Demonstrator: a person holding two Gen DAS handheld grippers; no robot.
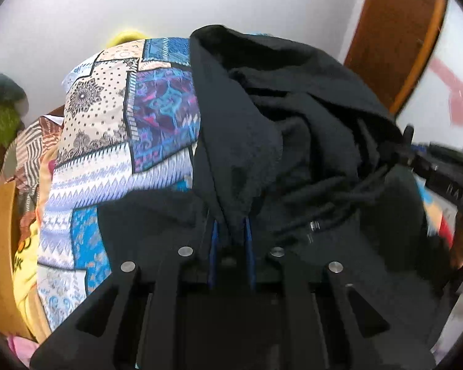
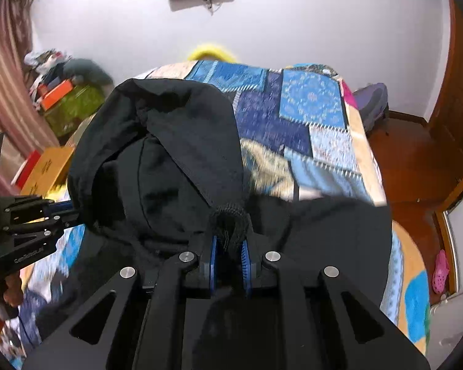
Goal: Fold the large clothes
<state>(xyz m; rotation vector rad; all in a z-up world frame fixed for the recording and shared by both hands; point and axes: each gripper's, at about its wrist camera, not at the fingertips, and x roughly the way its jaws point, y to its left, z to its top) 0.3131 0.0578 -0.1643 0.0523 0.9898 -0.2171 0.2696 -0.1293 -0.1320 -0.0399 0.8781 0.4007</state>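
A large black hooded garment (image 1: pixel 293 117) hangs bunched over a bed with a blue patchwork cover (image 1: pixel 114 141). My left gripper (image 1: pixel 230 231) is shut on a fold of its black cloth, pinched between the blue pads. In the right wrist view the same black garment (image 2: pixel 169 160) drapes in front of the bedcover (image 2: pixel 308 117), and my right gripper (image 2: pixel 230 246) is shut on a bunched knot of its fabric. The left gripper (image 2: pixel 51 212) shows at the left edge there, clamped on the garment's other side. The right gripper (image 1: pixel 410 154) appears at the right in the left wrist view.
A yellow pillow (image 2: pixel 210 52) lies at the bed's far end by the white wall. Boxes and clutter (image 2: pixel 61 98) stand left of the bed, with a cardboard box (image 1: pixel 0 240) close by. A wooden door (image 1: pixel 395 37) and wooden floor (image 2: pixel 416 160) are on the right.
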